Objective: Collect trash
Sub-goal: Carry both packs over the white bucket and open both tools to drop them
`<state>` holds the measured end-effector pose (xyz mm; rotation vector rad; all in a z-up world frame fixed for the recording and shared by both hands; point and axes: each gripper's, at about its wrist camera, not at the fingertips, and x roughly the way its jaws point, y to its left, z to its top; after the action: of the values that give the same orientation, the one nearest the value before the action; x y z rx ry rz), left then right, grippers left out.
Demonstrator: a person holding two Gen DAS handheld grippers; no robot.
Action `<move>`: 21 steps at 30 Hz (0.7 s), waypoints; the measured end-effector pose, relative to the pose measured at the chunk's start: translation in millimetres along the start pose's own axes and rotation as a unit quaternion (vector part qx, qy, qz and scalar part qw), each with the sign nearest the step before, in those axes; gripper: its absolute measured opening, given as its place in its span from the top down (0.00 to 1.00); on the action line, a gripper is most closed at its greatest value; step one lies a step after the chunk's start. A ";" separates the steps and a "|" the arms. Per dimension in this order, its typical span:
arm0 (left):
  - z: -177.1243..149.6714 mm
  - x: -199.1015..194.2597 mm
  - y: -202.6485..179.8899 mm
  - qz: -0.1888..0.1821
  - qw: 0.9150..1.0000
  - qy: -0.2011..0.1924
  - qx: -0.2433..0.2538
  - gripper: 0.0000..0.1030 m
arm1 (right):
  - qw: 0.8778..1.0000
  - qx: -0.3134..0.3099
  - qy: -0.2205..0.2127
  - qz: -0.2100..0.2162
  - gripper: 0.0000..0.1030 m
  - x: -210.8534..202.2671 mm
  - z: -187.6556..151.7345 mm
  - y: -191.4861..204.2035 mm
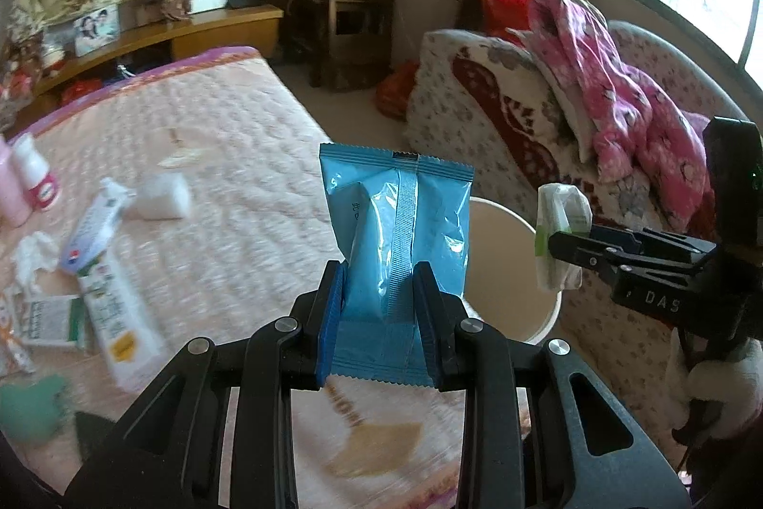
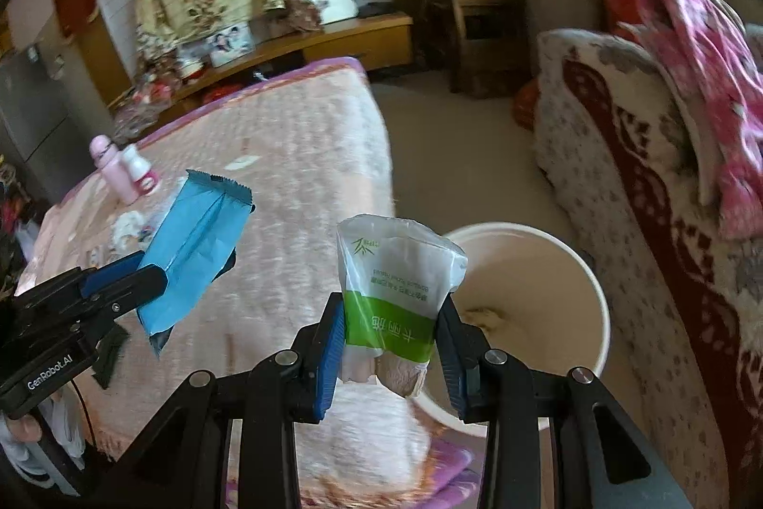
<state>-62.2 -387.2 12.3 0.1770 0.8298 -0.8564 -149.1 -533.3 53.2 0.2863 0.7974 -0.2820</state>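
My left gripper [image 1: 381,294] is shut on a blue plastic wrapper [image 1: 396,227] and holds it upright above the bed edge, close to the white bin [image 1: 520,251]. My right gripper [image 2: 391,327] is shut on a white and green tissue wrapper [image 2: 396,270], held just left of the white bin [image 2: 548,294]. The right gripper with its wrapper also shows in the left wrist view [image 1: 558,244], over the bin's far side. The left gripper [image 2: 157,270] with the blue wrapper [image 2: 195,251] shows in the right wrist view, over the bed.
On the pink quilted bed [image 1: 229,156] lie a toothpaste box [image 1: 119,318], a tube [image 1: 90,227], a white foam block [image 1: 162,194], crumpled tissue [image 1: 33,256] and two small bottles [image 1: 28,184]. A floral sofa [image 1: 500,113] with pink clothes [image 1: 620,94] stands right of the bin.
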 end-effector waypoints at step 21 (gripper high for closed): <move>5.8 82.7 -70.6 -0.025 0.998 0.053 0.025 0.74 | 0.996 0.074 0.047 -0.026 0.66 39.0 -34.5 -88.4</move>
<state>-79.6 -486.0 -30.1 0.2491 0.9159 -0.9223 -177.0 -608.2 -11.1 0.4201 0.8791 -0.3804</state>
